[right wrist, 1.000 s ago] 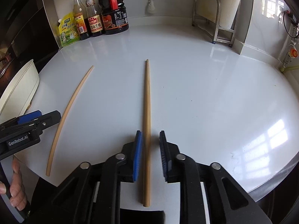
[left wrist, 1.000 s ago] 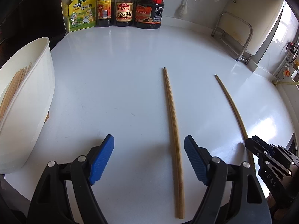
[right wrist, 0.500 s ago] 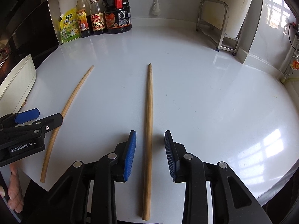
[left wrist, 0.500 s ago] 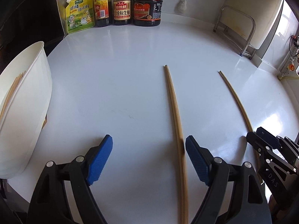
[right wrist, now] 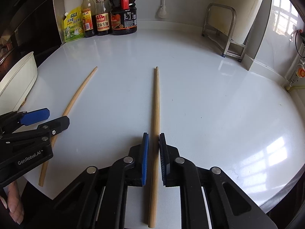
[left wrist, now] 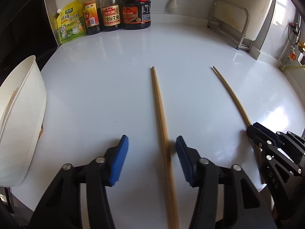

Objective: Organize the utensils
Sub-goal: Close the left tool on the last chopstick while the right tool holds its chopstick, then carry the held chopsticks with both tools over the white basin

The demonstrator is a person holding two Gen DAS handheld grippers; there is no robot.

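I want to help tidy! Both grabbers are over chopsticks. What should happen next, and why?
Probably finish closing the left gripper: its jaws are closing but not yet touching the left chopstick between them, while the right gripper already pinches the right chopstick.

1. I see a glossy white tabletop (right wrist: 219,103) that fills most of both views and mirrors bright window light near its right edge.
2. At the back a pale wall (right wrist: 183,2) meets it, and a white pipe (right wrist: 163,0) runs down that wall.
3. A bare steel tube rack (right wrist: 225,30) stands at the back right.
4. A barred window (right wrist: 282,17) glows on the far right.
5. The left side is dark cabinetry (right wrist: 28,15).
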